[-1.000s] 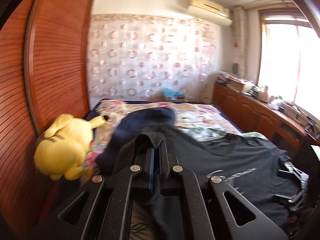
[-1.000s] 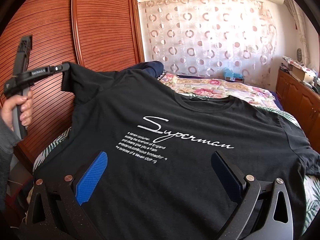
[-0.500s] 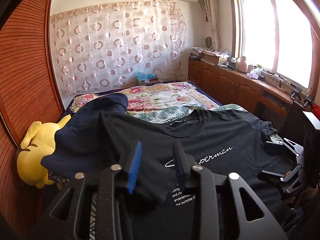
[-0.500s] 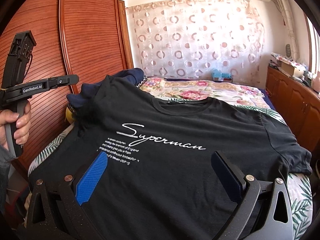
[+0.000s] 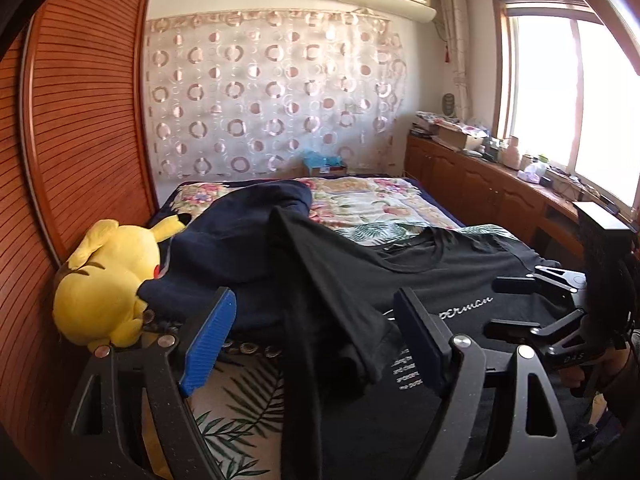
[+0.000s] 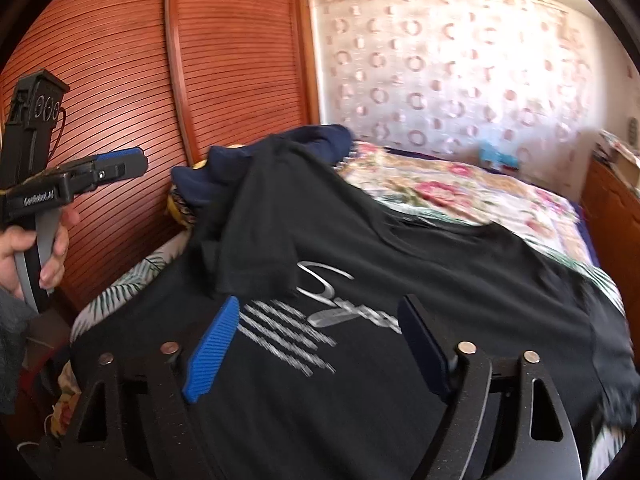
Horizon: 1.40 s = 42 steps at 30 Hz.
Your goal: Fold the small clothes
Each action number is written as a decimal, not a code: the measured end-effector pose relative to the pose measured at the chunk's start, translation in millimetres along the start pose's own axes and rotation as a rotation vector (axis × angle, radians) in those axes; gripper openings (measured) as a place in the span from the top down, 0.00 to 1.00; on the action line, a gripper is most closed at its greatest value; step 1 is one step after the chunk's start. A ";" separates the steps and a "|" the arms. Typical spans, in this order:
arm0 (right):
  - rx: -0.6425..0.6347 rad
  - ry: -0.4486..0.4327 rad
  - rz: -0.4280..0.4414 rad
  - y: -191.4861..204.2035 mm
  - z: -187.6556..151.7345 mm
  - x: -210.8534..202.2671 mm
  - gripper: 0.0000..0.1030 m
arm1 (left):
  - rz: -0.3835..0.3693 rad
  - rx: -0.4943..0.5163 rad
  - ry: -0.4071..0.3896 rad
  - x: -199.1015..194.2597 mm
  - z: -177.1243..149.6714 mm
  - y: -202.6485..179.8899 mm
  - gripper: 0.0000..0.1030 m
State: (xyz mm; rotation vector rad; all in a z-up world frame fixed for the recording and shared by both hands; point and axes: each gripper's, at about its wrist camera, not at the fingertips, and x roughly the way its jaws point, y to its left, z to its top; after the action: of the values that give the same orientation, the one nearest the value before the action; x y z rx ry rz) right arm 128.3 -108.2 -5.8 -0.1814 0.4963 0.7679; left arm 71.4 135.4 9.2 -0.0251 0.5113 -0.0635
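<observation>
Daylight pours in through the window (image 5: 600, 108) on the right of the left wrist view, blown out to white. Its glare washes the patterned curtain (image 6: 460, 76) in the right wrist view, where motion blur smears the black T-shirt (image 6: 400, 280) lettering. Fisheye bending curves the wooden wardrobe door (image 5: 84, 120); corners vignette dark.

Count, located relative to the bed (image 5: 360, 204): one black T-shirt (image 5: 440, 276) on it; one navy garment (image 5: 240, 240) on it; one yellow plush toy (image 5: 104, 276) at its left edge; two grippers, left gripper (image 5: 312, 344), right gripper (image 6: 316, 344), above it.
</observation>
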 end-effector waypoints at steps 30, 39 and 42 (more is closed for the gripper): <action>0.087 0.123 0.176 -6.0 66.1 143.3 0.99 | 0.051 -0.040 0.004 -13.0 -27.5 15.6 0.21; 0.133 0.070 -0.074 -58.0 92.0 157.3 0.99 | 0.050 -0.060 0.012 -9.7 -26.8 16.1 0.21; 0.134 0.088 -0.162 -60.2 93.6 157.7 0.99 | 0.052 -0.059 0.022 -6.0 -27.1 14.2 0.21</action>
State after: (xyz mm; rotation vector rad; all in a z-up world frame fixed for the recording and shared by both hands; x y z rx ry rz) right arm 301.0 -22.1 -3.3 -0.1296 0.6070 0.5677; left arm 53.7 149.8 -12.1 -0.0684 0.5353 0.0025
